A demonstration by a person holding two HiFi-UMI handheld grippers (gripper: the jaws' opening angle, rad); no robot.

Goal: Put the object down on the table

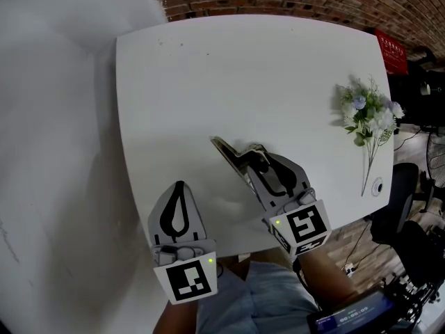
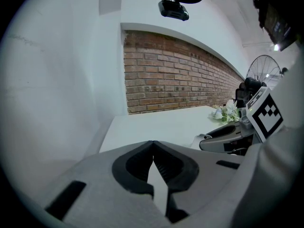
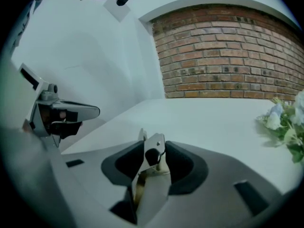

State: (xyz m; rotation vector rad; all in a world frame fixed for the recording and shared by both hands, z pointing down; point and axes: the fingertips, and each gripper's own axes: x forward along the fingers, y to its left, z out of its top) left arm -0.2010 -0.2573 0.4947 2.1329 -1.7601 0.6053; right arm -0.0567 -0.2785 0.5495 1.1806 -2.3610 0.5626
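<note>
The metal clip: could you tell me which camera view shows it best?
The right gripper view: the metal clip stands close and central, between the jaws. The head view shows it small, from above; the left gripper view, barely its tip.

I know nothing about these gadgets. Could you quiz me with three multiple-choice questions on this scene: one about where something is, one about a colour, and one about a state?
1. Where is the shiny metal piece?
A on the floor
B between the fingers of the right gripper
C on a shelf

2. What colour is the table?
A white
B black
C brown

3. How are the fingers of the left gripper?
A wide apart
B gripping a cup
C closed together, empty

Answers:
1. B: the right gripper view shows it between those fingers.
2. A: the top is plain white.
3. C: their tips meet with nothing between.
</note>
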